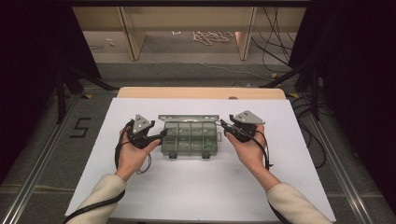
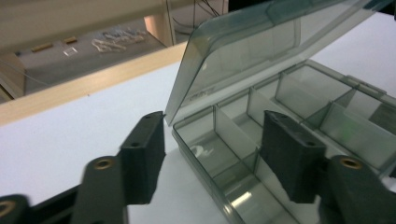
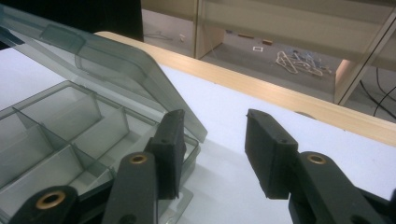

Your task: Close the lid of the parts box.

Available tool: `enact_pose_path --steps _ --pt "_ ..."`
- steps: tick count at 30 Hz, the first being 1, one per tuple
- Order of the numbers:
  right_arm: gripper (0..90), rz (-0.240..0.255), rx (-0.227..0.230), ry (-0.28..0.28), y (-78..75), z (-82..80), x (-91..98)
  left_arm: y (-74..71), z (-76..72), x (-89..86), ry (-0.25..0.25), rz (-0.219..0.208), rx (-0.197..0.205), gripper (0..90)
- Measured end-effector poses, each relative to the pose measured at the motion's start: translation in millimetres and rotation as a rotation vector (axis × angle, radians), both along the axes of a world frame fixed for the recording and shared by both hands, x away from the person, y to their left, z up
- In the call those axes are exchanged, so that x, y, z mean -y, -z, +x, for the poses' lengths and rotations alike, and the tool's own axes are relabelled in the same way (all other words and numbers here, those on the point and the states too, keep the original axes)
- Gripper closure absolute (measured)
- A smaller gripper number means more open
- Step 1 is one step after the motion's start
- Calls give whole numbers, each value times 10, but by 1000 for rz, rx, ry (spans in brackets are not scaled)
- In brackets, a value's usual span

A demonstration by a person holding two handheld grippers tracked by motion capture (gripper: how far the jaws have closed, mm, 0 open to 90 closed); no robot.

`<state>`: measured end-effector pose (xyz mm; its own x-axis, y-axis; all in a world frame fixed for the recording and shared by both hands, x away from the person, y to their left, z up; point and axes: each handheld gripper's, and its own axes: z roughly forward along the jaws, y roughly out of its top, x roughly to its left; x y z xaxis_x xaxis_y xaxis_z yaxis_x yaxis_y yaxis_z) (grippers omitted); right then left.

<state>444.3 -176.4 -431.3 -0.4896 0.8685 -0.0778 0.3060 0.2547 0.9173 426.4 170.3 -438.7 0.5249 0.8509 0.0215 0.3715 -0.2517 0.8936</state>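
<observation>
Compartment box sits lid-up between two spread-jawed hand-held grippers, ungripped.

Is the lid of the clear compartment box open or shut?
Open. The lid stands tilted up from the back edge of the compartment box, and its dividers lie uncovered.

Tool: two black jaws rise from the bottom edge, standing apart with nothing between them.
Box: clear grey compartment box, left of frame, dividers visible, compartments look empty.
Lid: raised, slanting across upper left.
Left jaw: over the box's near corner.
Bench: white sheet, wooden edge behind.
</observation>
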Motion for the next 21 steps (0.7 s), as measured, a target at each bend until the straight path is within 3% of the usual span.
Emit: enact_pose_path --steps 2,6,9,21 --pt "616 1 -2 5 -16 14 18 -26 18 -29 10 11 -5 375" --pt "799 14 -9 -12 -55 47 47 -101 14 -86 12 18 14 730" --pt "897 8 -7 -16 -95 69 36 -171 17 -112 -10 9 34 900" --pt "900 4 -11 -65 -265 146 -78 -416 128 -143 -14 -17 63 900"
